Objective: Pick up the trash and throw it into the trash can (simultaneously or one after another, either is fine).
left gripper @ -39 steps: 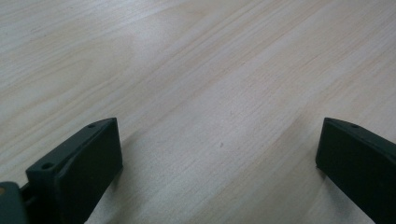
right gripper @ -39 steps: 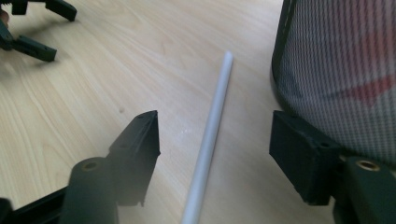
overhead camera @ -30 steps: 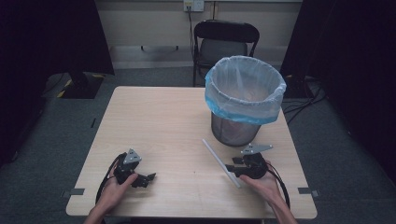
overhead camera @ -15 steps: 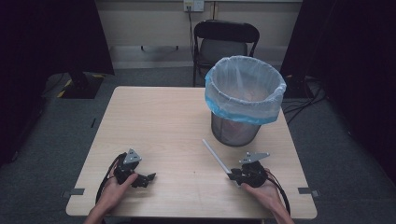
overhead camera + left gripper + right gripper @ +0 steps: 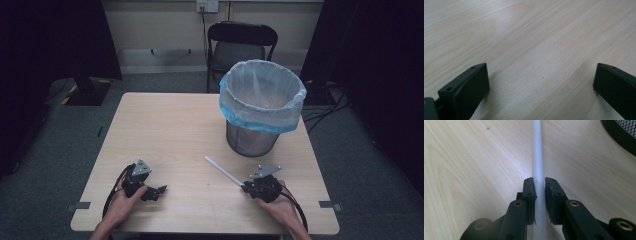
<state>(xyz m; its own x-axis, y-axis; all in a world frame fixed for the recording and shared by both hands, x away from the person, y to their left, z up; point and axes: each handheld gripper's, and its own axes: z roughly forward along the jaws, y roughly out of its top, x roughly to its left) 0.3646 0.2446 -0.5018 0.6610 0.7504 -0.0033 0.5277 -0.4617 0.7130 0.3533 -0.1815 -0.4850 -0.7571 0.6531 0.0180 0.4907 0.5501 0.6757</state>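
A thin white tube (image 5: 223, 171) lies on the wooden table (image 5: 175, 130), slanting from the middle toward the front right. My right gripper (image 5: 246, 186) is at its near end. In the right gripper view the jaws have just closed and now press on both sides of the white tube (image 5: 538, 165), which runs straight ahead between them. My left gripper (image 5: 159, 190) rests near the front left of the table. Its jaws stand wide apart over bare wood in the left gripper view, with nothing between the fingers (image 5: 469, 87).
A wire mesh bin (image 5: 252, 139) lined with a pale blue bag (image 5: 262, 95) stands at the back right of the table, just beyond the tube; its black base (image 5: 621, 135) shows in the right gripper view. A folding chair (image 5: 242, 45) stands behind the table.
My right gripper has drawn back toward the front edge and closed its jaws on the near end of the tube. The left gripper has kept still.
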